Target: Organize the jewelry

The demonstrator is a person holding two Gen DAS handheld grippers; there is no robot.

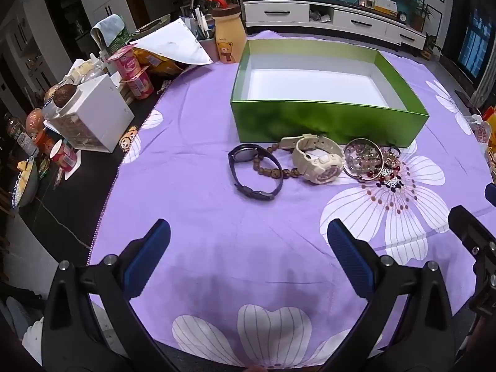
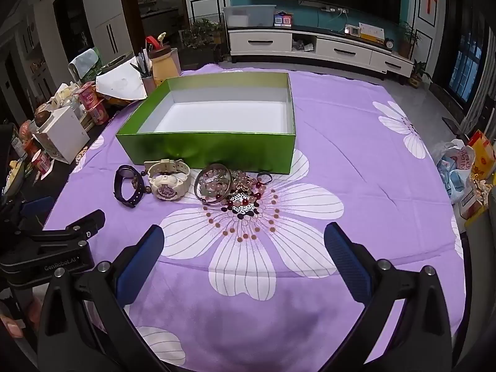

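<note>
A green box (image 1: pixel 325 124) (image 2: pixel 204 150) with a white, bare inside stands on the purple flowered cloth. In front of it lie a dark watch (image 1: pixel 254 170) (image 2: pixel 127 186), a brown bead bracelet (image 1: pixel 272 170), a cream watch (image 1: pixel 319 158) (image 2: pixel 167 179), a metal bangle over pink beads (image 1: pixel 364 159) (image 2: pixel 214 183) and a heap of red and dark beads (image 1: pixel 389 176) (image 2: pixel 245 198). My left gripper (image 1: pixel 248 232) hangs open above the cloth, short of the dark watch. My right gripper (image 2: pixel 245 237) is open too, short of the bead heap. Nothing lies between either pair of fingers.
Left of the cloth the dark table is crowded: a white drawer box (image 1: pixel 93 121) (image 2: pixel 62 136), yogurt cups (image 1: pixel 133 71), a bear-print bottle (image 1: pixel 228 35), snack bags. Plastic bags (image 2: pixel 458 164) sit at the right edge. The other gripper's body shows at each view's side.
</note>
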